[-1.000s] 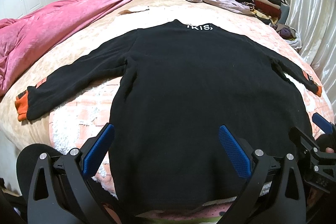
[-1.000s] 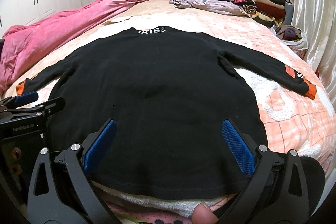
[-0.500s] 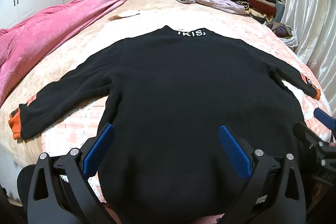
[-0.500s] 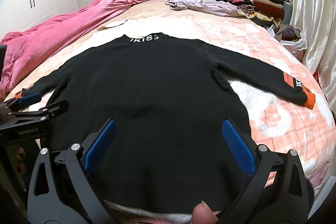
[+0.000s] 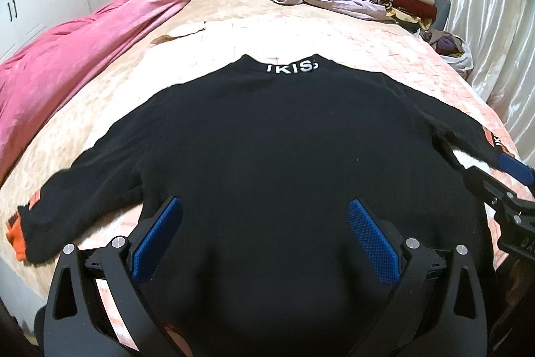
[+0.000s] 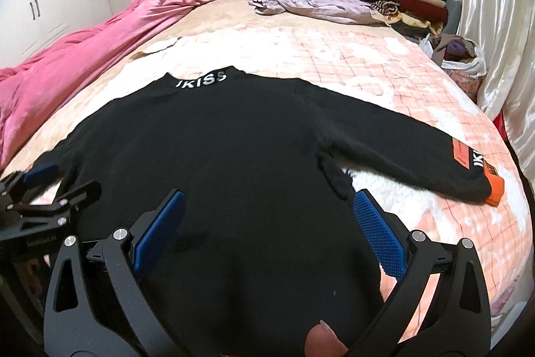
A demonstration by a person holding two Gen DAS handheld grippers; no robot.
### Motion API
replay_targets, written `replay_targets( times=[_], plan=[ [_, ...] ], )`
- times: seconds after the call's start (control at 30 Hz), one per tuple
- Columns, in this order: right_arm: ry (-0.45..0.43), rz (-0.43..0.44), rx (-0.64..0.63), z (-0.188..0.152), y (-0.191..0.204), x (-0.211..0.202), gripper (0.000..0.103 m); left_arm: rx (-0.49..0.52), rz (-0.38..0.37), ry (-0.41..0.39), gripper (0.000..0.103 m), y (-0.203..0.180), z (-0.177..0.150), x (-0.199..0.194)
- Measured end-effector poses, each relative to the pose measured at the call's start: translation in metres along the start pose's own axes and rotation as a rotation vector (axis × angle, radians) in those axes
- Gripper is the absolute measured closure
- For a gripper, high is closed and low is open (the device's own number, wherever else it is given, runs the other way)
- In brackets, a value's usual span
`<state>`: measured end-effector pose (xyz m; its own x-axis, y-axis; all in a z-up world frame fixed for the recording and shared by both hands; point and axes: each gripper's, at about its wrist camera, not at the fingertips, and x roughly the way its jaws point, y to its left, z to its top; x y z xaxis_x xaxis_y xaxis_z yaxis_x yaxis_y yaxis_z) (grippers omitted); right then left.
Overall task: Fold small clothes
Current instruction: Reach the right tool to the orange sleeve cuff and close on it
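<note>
Jaws on both grippers stand wide apart and hold nothing: the left gripper (image 5: 264,240) and the right gripper (image 6: 267,230) each hover low over the near part of the garment, blue pads splayed to either side.

By the look of it, folding has not begun. The bed (image 6: 367,63) carries a black sweater (image 5: 267,149) laid flat and spread full, back up, collar pointing away toward the headboard, hem toward the grippers. Both sleeves lie stretched outward: the left sleeve (image 5: 83,190) ends at an orange cuff near the bed's left edge, the right sleeve (image 6: 401,149) runs out to its own orange cuff (image 6: 495,186) over the pink checked cover. No crease or turned-in edge shows, so every fold is left to do, sleeves first, I judge.

Each pair of jaws straddles the lower body of the sweater, the cloth lying below and between the pads; contact with it cannot be told. A fingertip (image 6: 322,342) shows at the bottom of the right view.
</note>
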<state>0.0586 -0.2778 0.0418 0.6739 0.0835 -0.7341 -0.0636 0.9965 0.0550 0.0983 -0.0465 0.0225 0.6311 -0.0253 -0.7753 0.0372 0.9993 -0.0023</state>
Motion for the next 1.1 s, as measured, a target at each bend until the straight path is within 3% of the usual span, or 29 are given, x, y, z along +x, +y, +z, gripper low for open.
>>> replay_targets(
  times=[0.5, 0.83, 1.1],
  plan=[
    [-0.045, -0.073, 0.075, 0.067, -0.027, 0.022, 0.008, 0.000, -0.030, -0.027, 0.004, -0.008, 0.070, 0.028],
    [-0.069, -0.266, 0.264, 0.090, -0.112, 0.043, 0.008, 0.016, -0.084, 0.000, 0.004, -0.020, 0.089, 0.060],
    [-0.060, -0.349, 0.411, 0.078, -0.182, 0.052, 0.008, 0.089, -0.118, 0.029, 0.004, -0.054, 0.084, 0.088]
  ],
)
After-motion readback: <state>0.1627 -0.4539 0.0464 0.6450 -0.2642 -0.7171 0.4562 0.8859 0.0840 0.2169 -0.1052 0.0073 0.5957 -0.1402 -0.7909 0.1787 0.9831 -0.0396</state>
